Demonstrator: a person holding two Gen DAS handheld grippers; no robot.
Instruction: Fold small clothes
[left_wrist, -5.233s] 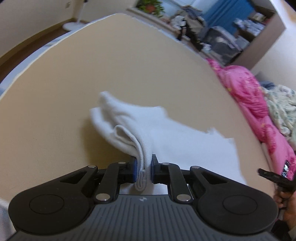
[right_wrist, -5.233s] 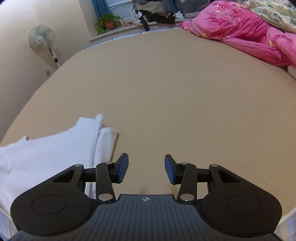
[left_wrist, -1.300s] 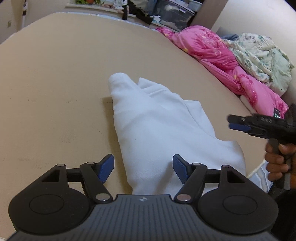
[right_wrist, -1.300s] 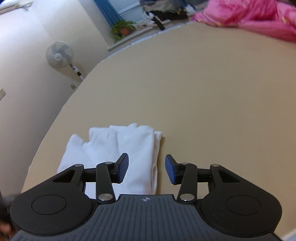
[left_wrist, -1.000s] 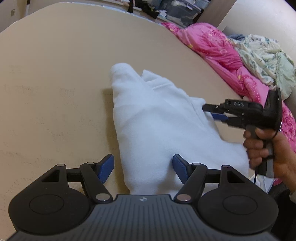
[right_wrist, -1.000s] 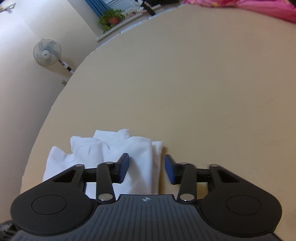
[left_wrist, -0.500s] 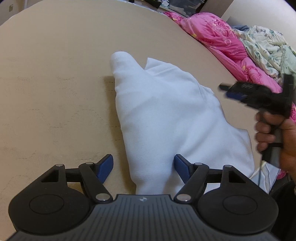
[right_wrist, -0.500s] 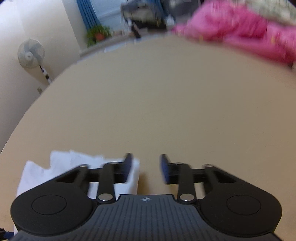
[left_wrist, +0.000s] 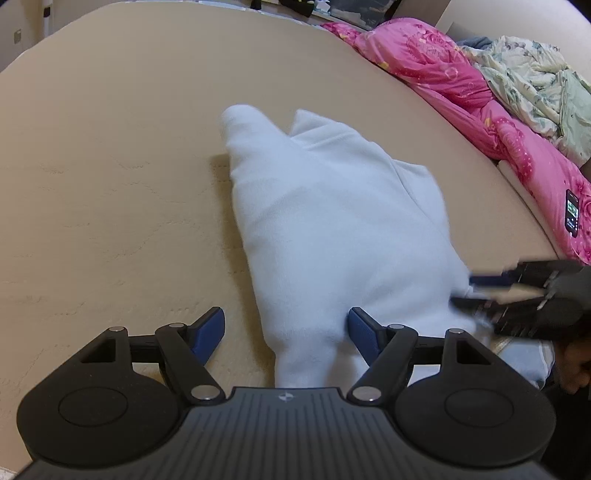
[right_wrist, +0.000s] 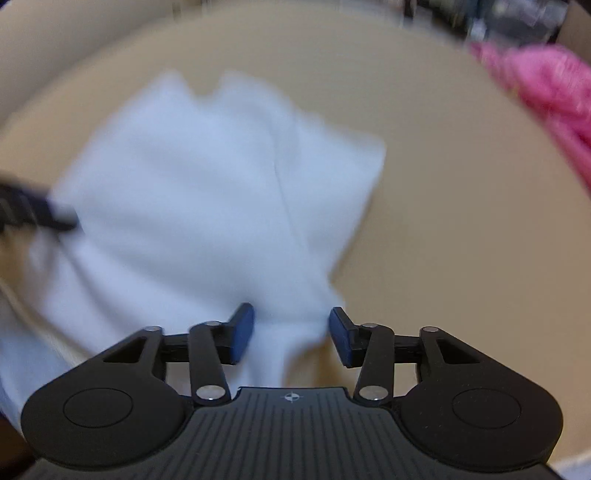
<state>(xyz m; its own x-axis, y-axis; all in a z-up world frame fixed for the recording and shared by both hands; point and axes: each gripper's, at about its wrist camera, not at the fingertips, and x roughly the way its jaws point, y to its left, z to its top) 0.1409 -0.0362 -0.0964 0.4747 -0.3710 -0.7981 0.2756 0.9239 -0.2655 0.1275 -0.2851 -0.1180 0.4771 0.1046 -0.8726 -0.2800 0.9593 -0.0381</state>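
Garment axis: your white garment runs lengthwise away from both grippers.
Left gripper: wide open, straddling its near end, gripping nothing.
Right gripper: jaws opening over the near corner, nothing pinched.

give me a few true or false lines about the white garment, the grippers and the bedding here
1. The white garment lies on the tan mattress. True.
2. The left gripper is clamped shut on the garment. False: its jaws stand wide apart, with the garment's near end between them, unpinched.
3. A pink quilt lies along the mattress's far right edge. True.
4. The right gripper is far from the garment. False: it is at the garment's near edge, its jaws opening with cloth between them.
5. A phone lies on the garment. False: it lies on the pink quilt.
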